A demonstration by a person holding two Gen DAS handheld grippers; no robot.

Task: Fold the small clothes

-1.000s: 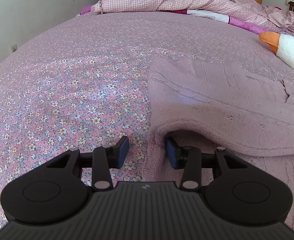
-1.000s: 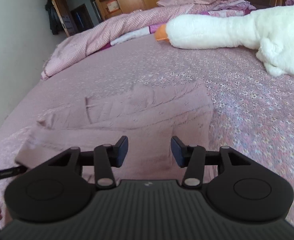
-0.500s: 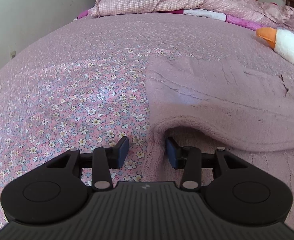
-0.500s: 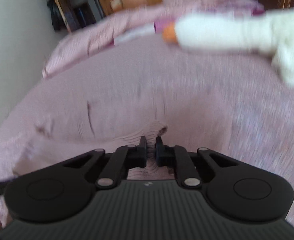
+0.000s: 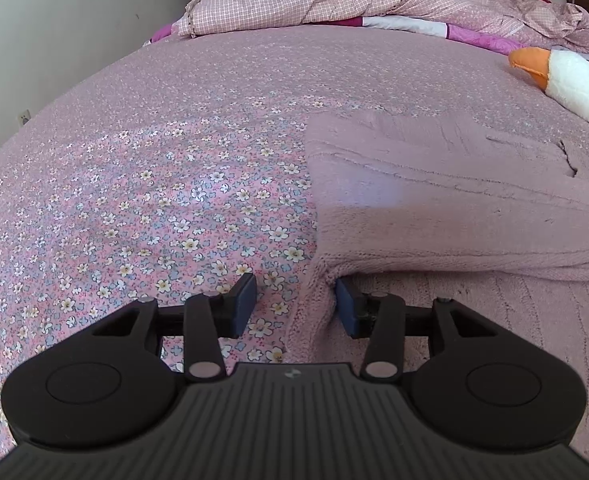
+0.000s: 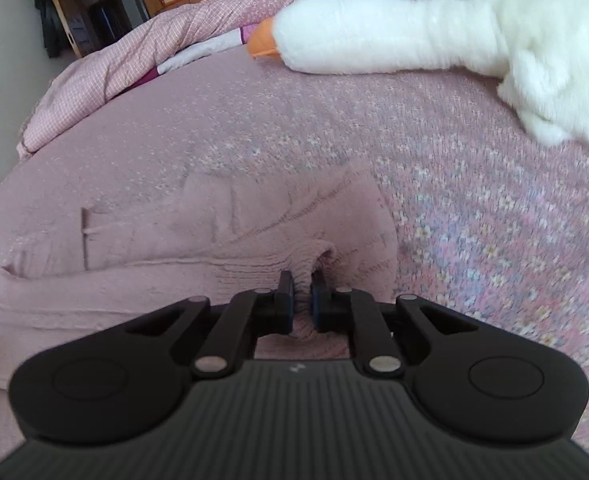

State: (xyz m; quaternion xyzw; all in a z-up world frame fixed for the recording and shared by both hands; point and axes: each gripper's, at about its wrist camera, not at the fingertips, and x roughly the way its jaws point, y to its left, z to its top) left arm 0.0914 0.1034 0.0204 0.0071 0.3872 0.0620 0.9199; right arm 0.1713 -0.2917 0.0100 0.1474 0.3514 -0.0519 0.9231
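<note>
a pink knitted sweater [image 5: 434,204] lies partly folded on a bed covered by a pink floral bedspread [image 5: 134,208], with one layer of the knit turned over the rest. in the left wrist view, the left hand-held gripper [image 5: 294,304] sits low at the sweater's left edge with its fingers spread apart; the edge of the knit stands between them, the right finger is tucked under the folded layer, and the left finger rests over bare bedspread, so nothing is clamped. in the right wrist view, the right hand-held gripper [image 6: 301,300] has its fingers drawn together, pinching a small bunched ridge of the sweater [image 6: 254,240] near its right side. a white plush goose [image 6: 414,28] with an orange beak lies across the far side of the bed, well apart from the sweater. a rumpled pink checked quilt [image 5: 314,4] is heaped at the head of the bed.
</note>
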